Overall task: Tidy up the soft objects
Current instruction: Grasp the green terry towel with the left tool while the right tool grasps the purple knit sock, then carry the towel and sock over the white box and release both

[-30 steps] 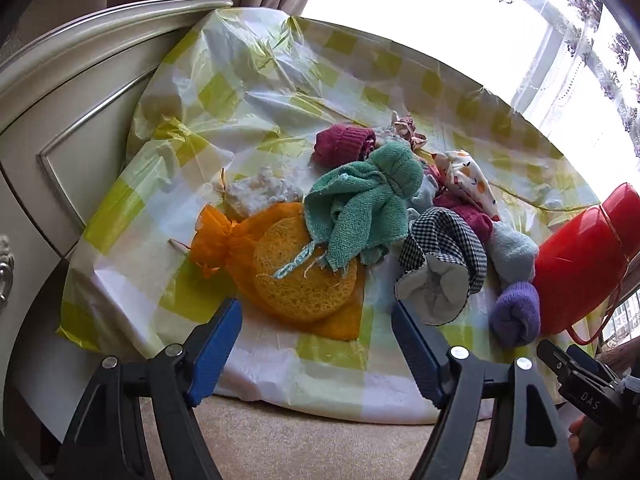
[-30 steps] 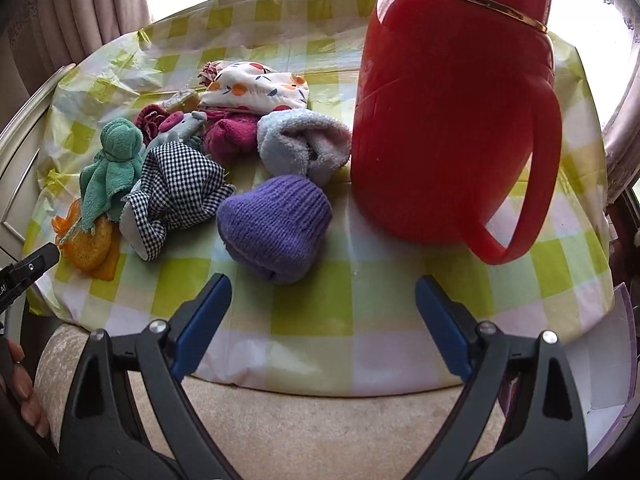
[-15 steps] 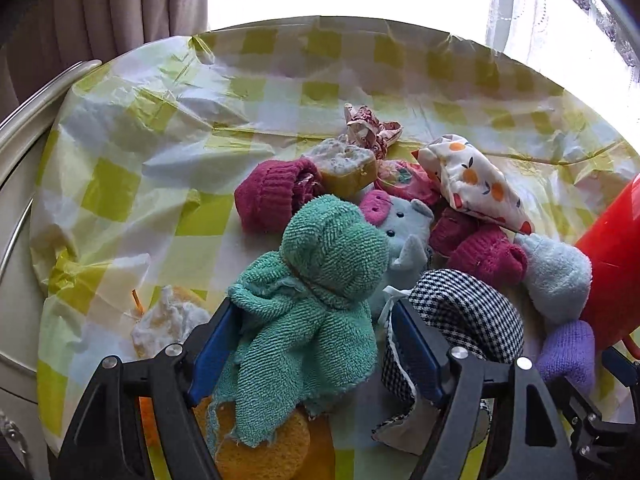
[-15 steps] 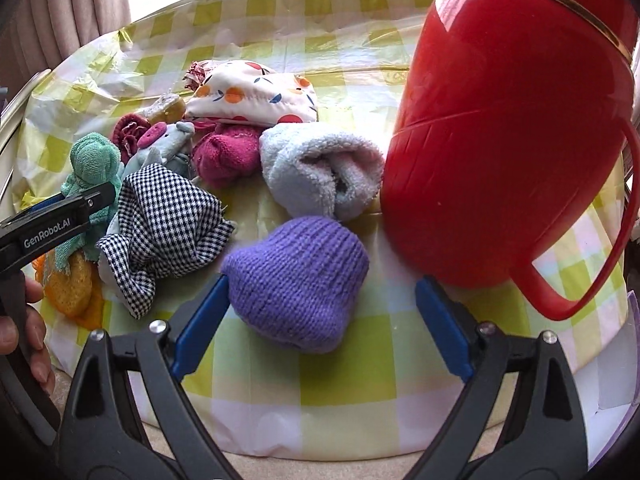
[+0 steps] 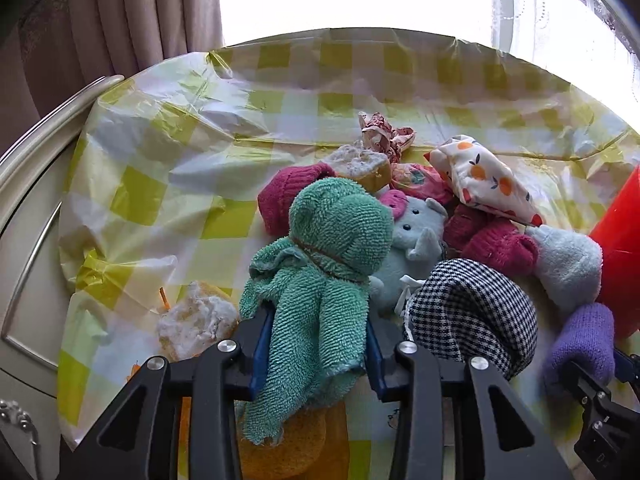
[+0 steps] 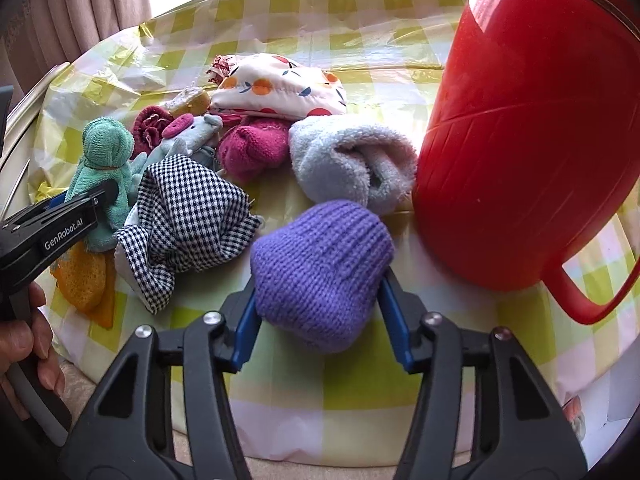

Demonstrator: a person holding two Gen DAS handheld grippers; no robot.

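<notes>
Soft objects all sit in one jumble on the checked tablecloth (image 5: 168, 168), nothing sorted yet.

Left wrist view: left gripper (image 5: 316, 354) jaws closing, pads pressing the lower folds of the green towel doll (image 5: 324, 280), near the cloth's front edge. Orange sponge (image 5: 288, 448) under it, grey mouse toy (image 5: 416, 236) and checked cloth (image 5: 472, 312) touching alongside.

Right wrist view: right gripper (image 6: 320, 324) jaws closing on the purple knit piece (image 6: 320, 264), pads squeezing both sides, front edge, just beside the red jug (image 6: 532, 128). Pale blue sock (image 6: 352, 160), magenta socks (image 6: 256, 148), fruit-print pouch (image 6: 280, 88) untouched behind. Looks like the first pickups; everything is left to do.
</notes>
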